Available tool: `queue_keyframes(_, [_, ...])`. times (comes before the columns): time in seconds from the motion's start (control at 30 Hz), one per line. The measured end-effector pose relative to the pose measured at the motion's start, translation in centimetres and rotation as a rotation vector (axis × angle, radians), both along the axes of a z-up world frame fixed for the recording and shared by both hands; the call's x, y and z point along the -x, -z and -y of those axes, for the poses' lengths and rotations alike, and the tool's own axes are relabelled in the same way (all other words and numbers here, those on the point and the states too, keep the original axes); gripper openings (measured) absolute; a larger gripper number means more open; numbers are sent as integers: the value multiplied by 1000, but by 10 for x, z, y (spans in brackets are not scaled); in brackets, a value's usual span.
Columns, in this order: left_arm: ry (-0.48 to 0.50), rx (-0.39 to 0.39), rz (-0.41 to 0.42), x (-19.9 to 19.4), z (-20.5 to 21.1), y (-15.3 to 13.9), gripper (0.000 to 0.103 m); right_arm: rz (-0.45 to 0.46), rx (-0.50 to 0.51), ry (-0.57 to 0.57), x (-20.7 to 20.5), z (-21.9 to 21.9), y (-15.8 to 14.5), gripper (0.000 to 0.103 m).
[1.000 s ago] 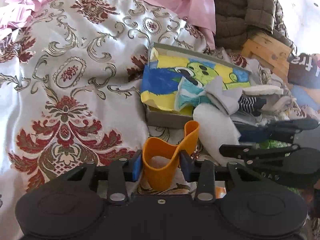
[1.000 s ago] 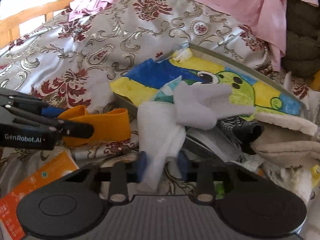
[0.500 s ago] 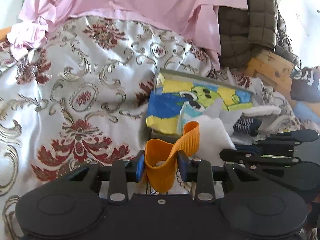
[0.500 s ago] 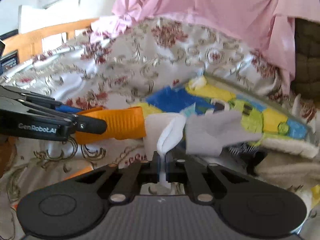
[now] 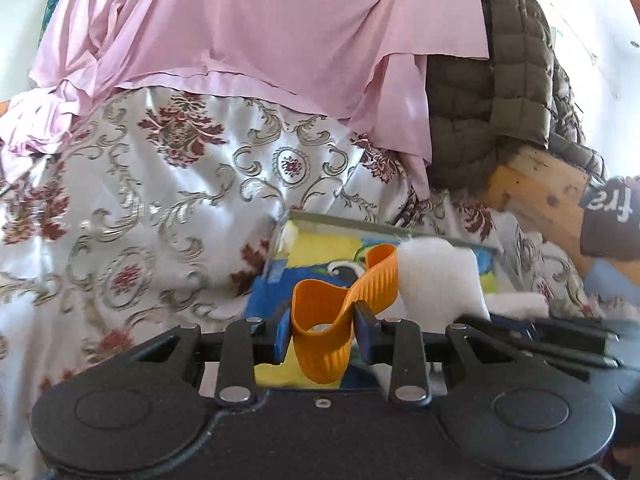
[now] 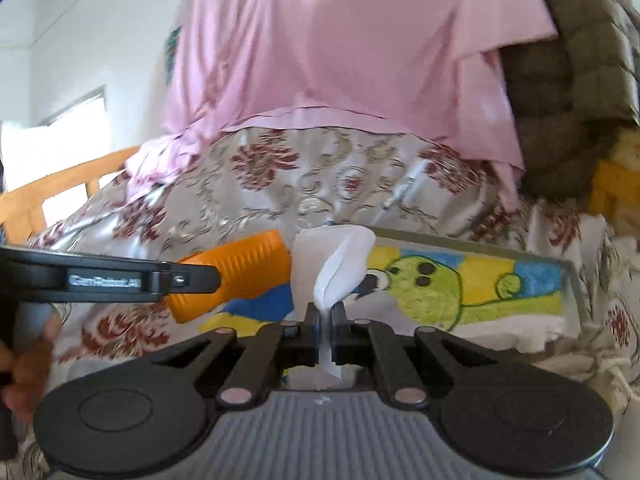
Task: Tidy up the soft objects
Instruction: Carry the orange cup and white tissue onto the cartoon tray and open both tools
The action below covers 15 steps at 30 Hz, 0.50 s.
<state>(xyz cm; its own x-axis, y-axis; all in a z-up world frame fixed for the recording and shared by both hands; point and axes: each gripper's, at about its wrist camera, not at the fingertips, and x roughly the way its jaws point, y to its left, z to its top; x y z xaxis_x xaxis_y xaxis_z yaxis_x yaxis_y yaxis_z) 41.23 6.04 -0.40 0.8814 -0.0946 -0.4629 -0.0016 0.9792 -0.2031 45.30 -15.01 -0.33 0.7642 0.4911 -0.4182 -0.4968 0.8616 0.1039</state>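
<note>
My left gripper (image 5: 322, 334) is shut on an orange ribbed rubber band (image 5: 338, 312), a folded loop held above the bed. It also shows in the right wrist view (image 6: 236, 276), at the left gripper's tip (image 6: 192, 280). My right gripper (image 6: 325, 334) is shut on a white cloth (image 6: 334, 268) that stands up between the fingers. In the left wrist view the cloth (image 5: 436, 280) hangs just right of the band. Both are lifted over a shallow grey box (image 6: 568, 280) lined with a yellow, blue and green cartoon cloth (image 6: 432, 284).
A cream bedspread (image 5: 160, 208) with red and gold ornament covers the bed. A pink sheet (image 5: 260, 28) and an olive quilted jacket (image 5: 500, 80) hang behind. A wooden board (image 5: 540, 196) and white socks (image 5: 516, 304) lie at the right. A wooden bed rail (image 6: 52, 196) is at the left.
Both grippers have risen from the bed with their loads and tilted up. The right gripper closed fully on the white cloth and lifted it off the pile by the box.
</note>
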Motion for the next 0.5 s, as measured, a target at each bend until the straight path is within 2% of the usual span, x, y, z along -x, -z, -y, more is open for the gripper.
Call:
queue_keyframes(0.2, [-31,30,-56,-45,13,27,36,-74,-40,33,-22,11,18,6])
queue_keyframes(0.3, [-51,40,-84,-54,14,36,37,-119,-50,36,-29,13,24,7])
queue_keyframes(0.5, [-74,55,-112,-54,10,40,42,-118,-47,40,-28,13,25,12])
